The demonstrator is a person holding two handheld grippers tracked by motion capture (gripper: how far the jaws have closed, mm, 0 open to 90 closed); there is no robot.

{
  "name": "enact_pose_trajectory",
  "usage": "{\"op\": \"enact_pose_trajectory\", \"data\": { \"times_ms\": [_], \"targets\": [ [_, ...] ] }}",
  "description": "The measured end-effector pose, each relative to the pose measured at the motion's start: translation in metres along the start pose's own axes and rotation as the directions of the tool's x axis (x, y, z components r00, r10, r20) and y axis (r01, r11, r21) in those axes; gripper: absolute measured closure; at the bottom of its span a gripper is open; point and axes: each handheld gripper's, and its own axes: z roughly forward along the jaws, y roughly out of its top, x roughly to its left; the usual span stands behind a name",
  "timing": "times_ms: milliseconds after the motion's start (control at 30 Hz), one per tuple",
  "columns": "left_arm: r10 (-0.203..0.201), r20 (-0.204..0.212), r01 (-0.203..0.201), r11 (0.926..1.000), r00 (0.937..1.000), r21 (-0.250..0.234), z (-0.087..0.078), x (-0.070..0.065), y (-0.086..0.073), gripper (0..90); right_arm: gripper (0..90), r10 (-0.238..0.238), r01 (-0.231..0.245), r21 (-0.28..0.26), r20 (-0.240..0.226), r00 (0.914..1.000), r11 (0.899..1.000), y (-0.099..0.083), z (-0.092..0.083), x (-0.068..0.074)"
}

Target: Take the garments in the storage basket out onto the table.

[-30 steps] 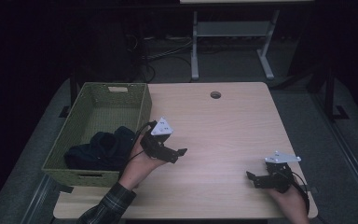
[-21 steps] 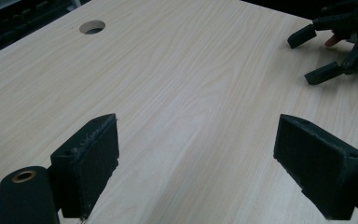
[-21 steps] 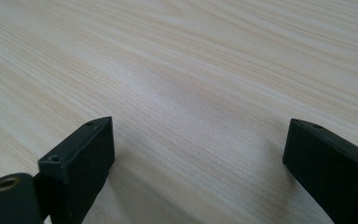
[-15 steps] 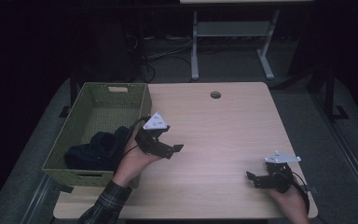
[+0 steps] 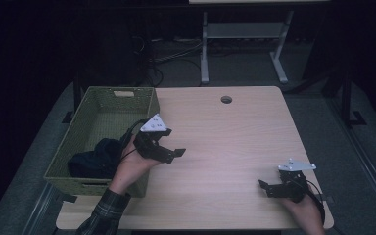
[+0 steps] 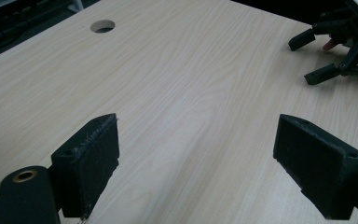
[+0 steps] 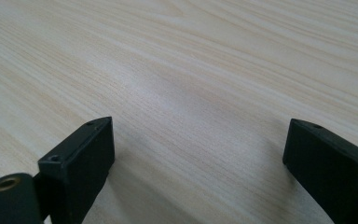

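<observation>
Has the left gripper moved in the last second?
Yes. The left gripper has shifted slightly away from the person, alongside the basket.

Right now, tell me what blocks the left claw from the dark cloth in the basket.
The basket's right wall: the left claw, open, is over the table just outside it, and the dark cloth lies inside.

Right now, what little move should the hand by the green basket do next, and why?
Probably turn the left gripper back toward the green basket and dip it to the dark cloth. Its jaws stand wide open with nothing between them, and it points out over bare table, away from the cloth beside it. The right gripper rests open, far off.
</observation>
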Motion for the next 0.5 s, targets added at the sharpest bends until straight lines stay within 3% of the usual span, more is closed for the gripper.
{"op": "enact_pose_trajectory", "data": {
  "times_ms": [500],
  "targets": [
    [-0.016, -0.018, 0.015, 0.9998, 0.9997, -0.009, -0.026, 0.015, -0.003, 13.9, 8.5, 0.0, 0.0, 0.0, 0.0, 1.0, 1.0, 0.0, 0.0, 0.0]
  ]
}}
